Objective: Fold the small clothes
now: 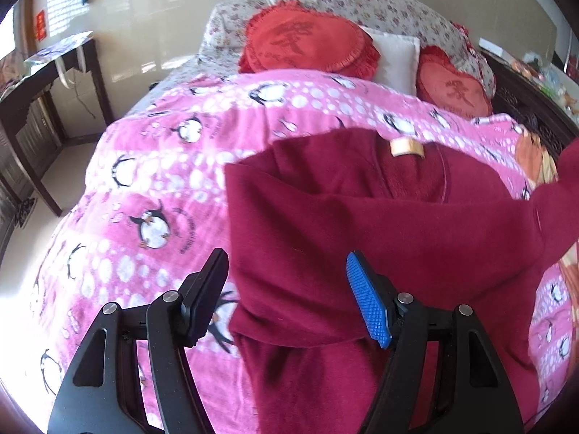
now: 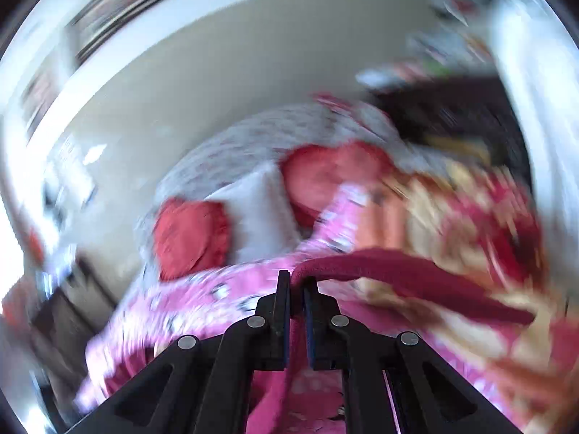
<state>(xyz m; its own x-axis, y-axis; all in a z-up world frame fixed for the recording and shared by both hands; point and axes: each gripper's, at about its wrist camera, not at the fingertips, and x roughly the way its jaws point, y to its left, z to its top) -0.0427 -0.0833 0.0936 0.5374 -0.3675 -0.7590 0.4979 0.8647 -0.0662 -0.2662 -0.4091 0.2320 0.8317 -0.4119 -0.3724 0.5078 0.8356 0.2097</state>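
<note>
A dark red fleece garment (image 1: 362, 224) lies on the pink penguin blanket (image 1: 152, 166), its left sleeve folded across the body and a tan neck label (image 1: 407, 147) facing up. My left gripper (image 1: 289, 282) is open above the garment's left edge, holding nothing. In the blurred right wrist view, my right gripper (image 2: 297, 282) is shut on the edge of the dark red garment (image 2: 398, 275), which trails off to the right, lifted above the blanket (image 2: 217, 289).
Two red cushions (image 1: 307, 41) (image 1: 452, 86), a white pillow (image 1: 394, 58) and floral pillows (image 1: 362, 0) lie at the head of the bed. A dark wooden desk (image 1: 54, 83) stands to the left. A dark wooden bed frame (image 1: 524, 108) runs along the right.
</note>
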